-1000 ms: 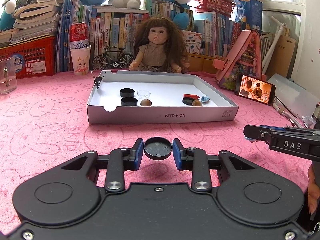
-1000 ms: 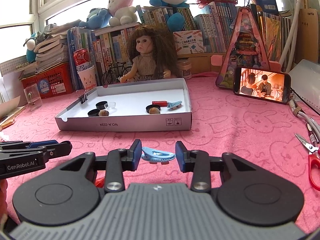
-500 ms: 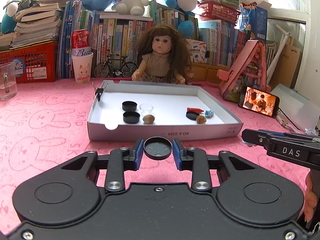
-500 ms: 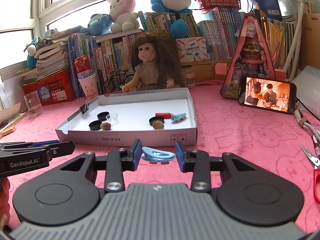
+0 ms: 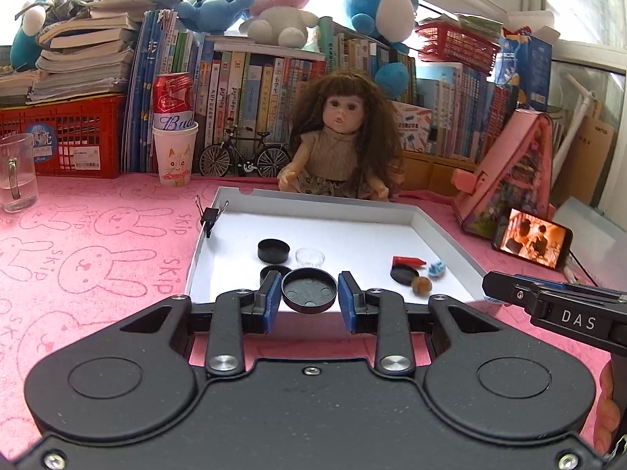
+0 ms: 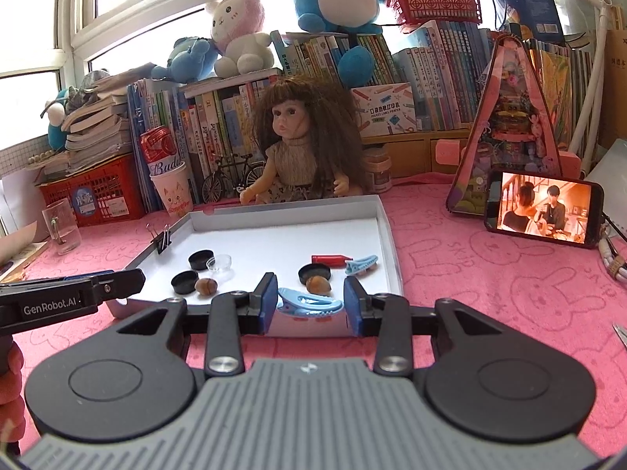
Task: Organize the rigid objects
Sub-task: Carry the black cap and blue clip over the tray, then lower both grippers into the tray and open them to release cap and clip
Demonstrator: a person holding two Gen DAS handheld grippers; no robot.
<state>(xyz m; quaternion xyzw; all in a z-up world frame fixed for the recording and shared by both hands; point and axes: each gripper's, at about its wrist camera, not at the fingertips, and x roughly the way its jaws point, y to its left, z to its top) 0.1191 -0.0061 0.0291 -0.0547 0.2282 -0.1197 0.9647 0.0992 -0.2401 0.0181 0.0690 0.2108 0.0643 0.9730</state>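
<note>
Left wrist view: the left claw (image 5: 309,297) is closed narrowly on a round black cap (image 5: 309,290), its blue pads pressed against the cap's two sides, and the cap is held above the near wall of the white tray (image 5: 446,241). Right wrist view: the right claw (image 6: 309,304) grips a light blue clip (image 6: 308,302) lengthwise between its pads, likewise at the tray's near edge. Inside the tray, left group — two black caps (image 6: 201,259), a clear cap (image 6: 220,263) and a brown nut (image 6: 206,286), set close together. Right group — a black cap (image 6: 313,272) with a second nut (image 6: 316,283) touching its front, a red item (image 6: 331,260) behind it and another blue clip (image 6: 362,264) just beside. A black binder clip (image 6: 162,239) is clamped to the tray's left wall. The tray rests on a pink surface (image 6: 490,270) printed with rabbits. A doll (image 6: 303,145) sits directly behind the tray; a phone (image 6: 542,213) with a lit screen stands well to its right. Each claw shows at the edge of the other's view.
</note>
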